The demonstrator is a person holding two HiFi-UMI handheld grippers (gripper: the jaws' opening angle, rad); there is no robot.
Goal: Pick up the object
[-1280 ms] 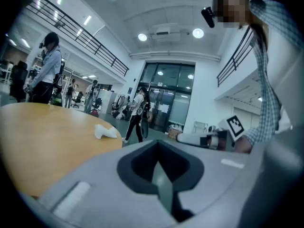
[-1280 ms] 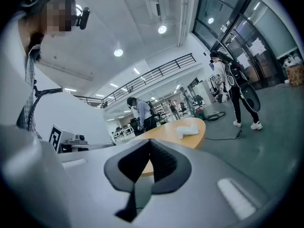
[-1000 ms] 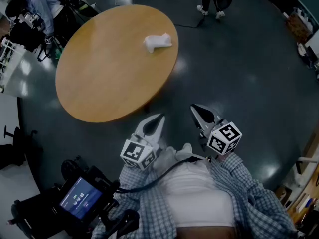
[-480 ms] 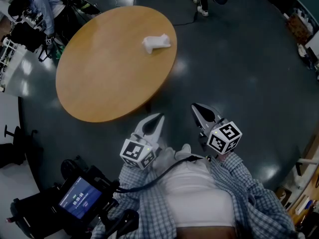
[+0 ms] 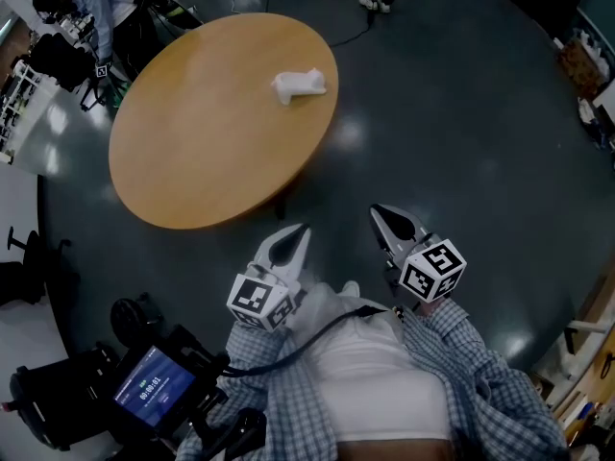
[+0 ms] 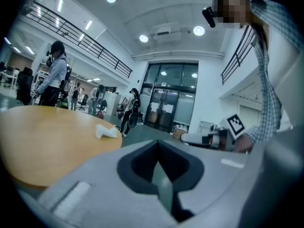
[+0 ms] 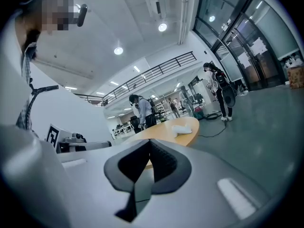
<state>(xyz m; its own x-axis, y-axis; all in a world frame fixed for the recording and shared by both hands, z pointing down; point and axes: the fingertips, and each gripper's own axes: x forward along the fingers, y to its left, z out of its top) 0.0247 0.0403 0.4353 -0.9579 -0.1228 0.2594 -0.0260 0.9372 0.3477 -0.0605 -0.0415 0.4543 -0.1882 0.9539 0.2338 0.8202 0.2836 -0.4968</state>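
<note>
Your left gripper (image 5: pixel 298 232) and right gripper (image 5: pixel 382 215) are both clenched, with nothing between the jaws. You hold them side by side, close to your body, above the dark floor (image 5: pixel 461 133). The white object (image 5: pixel 298 85) lies on the round wooden table (image 5: pixel 183 152), near its far edge (well apart from both grippers, untouched)

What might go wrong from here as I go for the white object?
1. The white object lies close to the rim of the round table; a nudge might push it off.
2. The left gripper and right gripper are both shut and well short of the table; arriving unopened would likely just knock the object.
</note>
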